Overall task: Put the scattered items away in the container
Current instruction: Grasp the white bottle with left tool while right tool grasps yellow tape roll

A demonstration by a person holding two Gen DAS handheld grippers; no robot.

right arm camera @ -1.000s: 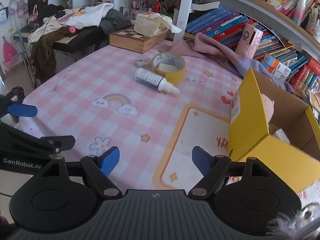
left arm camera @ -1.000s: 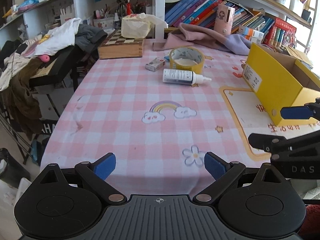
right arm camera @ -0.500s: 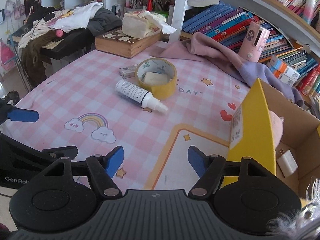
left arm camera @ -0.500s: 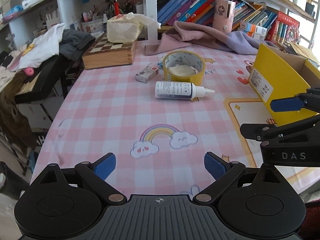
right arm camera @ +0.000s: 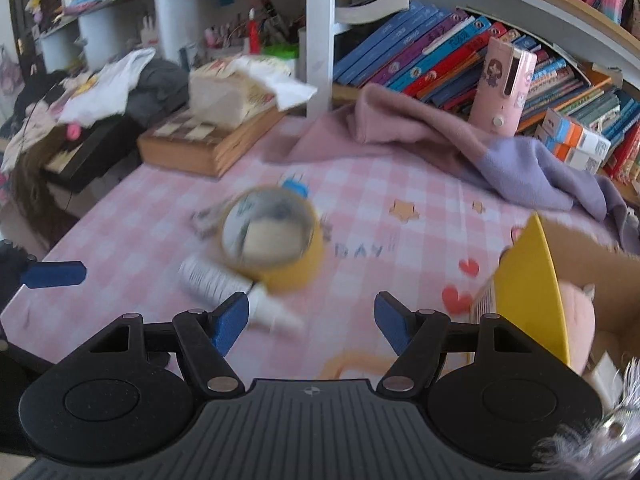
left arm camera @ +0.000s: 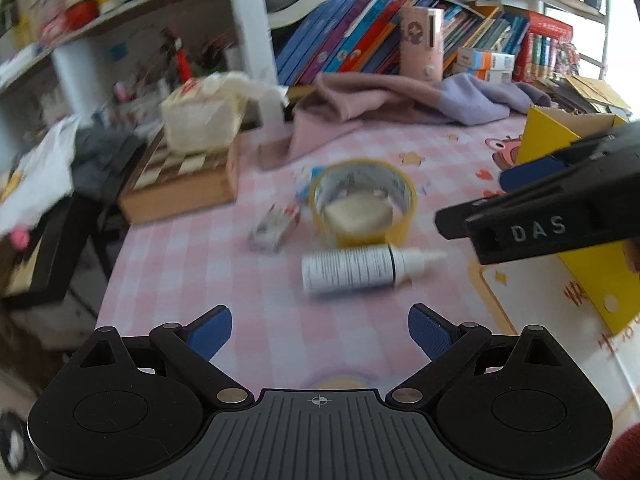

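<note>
Two grippers hang above the pink checked tablecloth (left arm camera: 192, 256), both with jaws spread and nothing between the pads. Ahead of the left gripper (left arm camera: 319, 332) lies the white bottle (left arm camera: 360, 270) on its side, nozzle toward the yellow box (left arm camera: 592, 280); just beyond it sits the yellow tape roll (left arm camera: 362, 200), a small carton (left arm camera: 275, 226) beside it. The right gripper (right arm camera: 308, 320) hovers with the bottle's nozzle (right arm camera: 276, 316) near its left pad, the box (right arm camera: 532, 280) to its right.

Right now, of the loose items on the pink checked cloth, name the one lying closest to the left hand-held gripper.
The white squeeze bottle with printed label, lying on its side just ahead of the gripper; the yellow tape roll and small grey carton lie farther off.
</note>
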